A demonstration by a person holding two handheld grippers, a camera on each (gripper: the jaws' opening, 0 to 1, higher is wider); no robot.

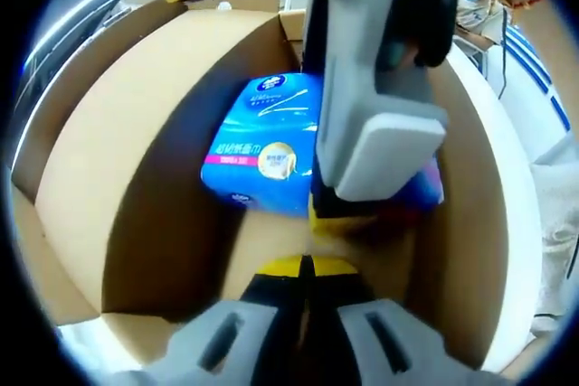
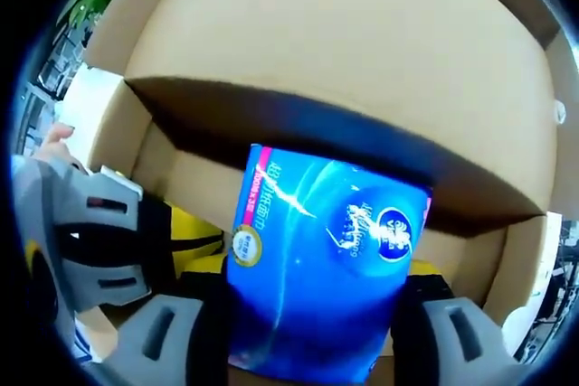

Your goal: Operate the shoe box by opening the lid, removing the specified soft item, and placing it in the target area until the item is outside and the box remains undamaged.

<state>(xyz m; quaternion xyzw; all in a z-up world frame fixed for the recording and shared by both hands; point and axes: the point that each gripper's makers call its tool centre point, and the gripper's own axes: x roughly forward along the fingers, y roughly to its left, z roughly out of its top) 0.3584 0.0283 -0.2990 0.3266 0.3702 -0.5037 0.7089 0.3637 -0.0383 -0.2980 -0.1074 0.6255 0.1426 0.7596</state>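
The right gripper [image 2: 312,332], grey-bodied with black and yellow jaw faces, has its two jaws set apart to either side of one glossy blue plastic pack of tissues [image 2: 326,264] with a pink edge strip and white print, and the jaws press against the pack's sides, clamped on it. In the right gripper view the pack stands between the jaws just inside the open brown cardboard shoe box [image 2: 335,51], whose broad lid and inner walls rise behind it. The left gripper [image 1: 303,268] points into the same box with its two yellow-tipped black jaws brought together, only a thin line between them, and nothing between them. There are two grippers, one pack and one box. The left gripper view looks down into the box [image 1: 136,151] and shows the blue pack [image 1: 262,146] deep inside, against the far wall, with the right gripper [image 1: 362,196] reaching down from above and covering the pack's right part; its grey housing and a pale pad are plain there, but the grip itself is hidden. The right gripper view instead gives the pack's printed face up close, with a round dark logo, and shows the left gripper [image 2: 194,246] coming in from the left edge, beside the pack, with a person's fingers [image 2: 54,146] just above it.
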